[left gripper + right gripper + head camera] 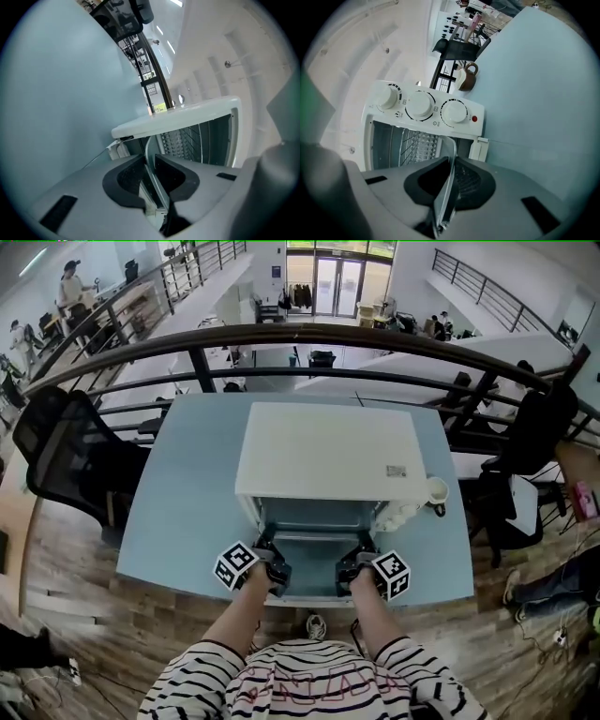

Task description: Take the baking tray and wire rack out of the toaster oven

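Note:
A white toaster oven point(328, 451) stands on the blue table point(183, 512) with its door point(314, 599) folded down towards me. The thin metal baking tray point(314, 554) lies in the oven mouth. My left gripper point(274, 576) is shut on the tray's front rim at the left; in the left gripper view the rim point(151, 159) runs between its pads point(149, 180). My right gripper point(354, 576) is shut on the same rim at the right, and the tray edge point(451, 154) stands between those jaws point(451, 183). The wire rack point(410, 140) sits deeper inside the oven.
Three white knobs point(419, 104) line the oven's control panel. A mug point(436, 491) stands by the oven's right side on the table. A black railing point(375, 334) curves behind the table, with a black office chair point(66, 456) at the left.

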`<state>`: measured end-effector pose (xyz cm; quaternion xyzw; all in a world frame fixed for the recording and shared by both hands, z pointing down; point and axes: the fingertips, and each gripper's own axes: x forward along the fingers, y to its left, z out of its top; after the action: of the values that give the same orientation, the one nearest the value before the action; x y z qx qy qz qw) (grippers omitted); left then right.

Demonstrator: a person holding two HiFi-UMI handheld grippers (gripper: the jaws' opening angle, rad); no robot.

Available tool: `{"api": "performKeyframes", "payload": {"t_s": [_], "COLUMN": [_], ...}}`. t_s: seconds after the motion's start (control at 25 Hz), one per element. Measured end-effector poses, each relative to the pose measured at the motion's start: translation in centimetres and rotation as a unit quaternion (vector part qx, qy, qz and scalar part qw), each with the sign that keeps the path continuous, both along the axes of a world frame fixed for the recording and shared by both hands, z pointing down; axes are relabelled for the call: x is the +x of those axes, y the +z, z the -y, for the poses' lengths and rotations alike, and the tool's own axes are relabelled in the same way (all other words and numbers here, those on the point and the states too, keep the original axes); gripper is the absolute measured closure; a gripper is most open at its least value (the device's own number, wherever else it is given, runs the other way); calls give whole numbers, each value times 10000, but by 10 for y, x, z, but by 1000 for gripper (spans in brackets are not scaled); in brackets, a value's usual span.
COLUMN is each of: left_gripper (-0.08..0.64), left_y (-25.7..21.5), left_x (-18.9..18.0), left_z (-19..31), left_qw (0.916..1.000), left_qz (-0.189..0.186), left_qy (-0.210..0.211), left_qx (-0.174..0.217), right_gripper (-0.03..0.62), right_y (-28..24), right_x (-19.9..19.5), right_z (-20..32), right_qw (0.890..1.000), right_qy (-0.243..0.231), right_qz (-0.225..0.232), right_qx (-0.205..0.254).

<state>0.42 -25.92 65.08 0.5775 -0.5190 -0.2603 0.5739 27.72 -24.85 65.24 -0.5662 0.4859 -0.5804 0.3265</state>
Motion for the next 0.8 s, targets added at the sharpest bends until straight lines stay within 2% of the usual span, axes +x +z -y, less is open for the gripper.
{"api": "performKeyframes", "payload": {"t_s": [0.12, 0.44, 0.8], "left_gripper": [476, 482, 480], "left_y": [0, -7, -16], "left_x": [0, -1, -4], "left_z": [-13, -53, -95], "left_qw": [9995, 9977, 9953], "left_qz": [-296, -579, -640], "left_qy": [30, 329, 730], "left_qx": [-47, -82, -38], "right_gripper": [535, 537, 538], "right_y": [-2, -11, -19], "right_x": [0, -1, -4], "right_z": [-15, -57, -106], "right_qw": [10000, 9998, 9985], "right_qy": [47, 188, 511], "right_qz": [-16, -84, -104], "right_qx": [6, 54, 157]}}
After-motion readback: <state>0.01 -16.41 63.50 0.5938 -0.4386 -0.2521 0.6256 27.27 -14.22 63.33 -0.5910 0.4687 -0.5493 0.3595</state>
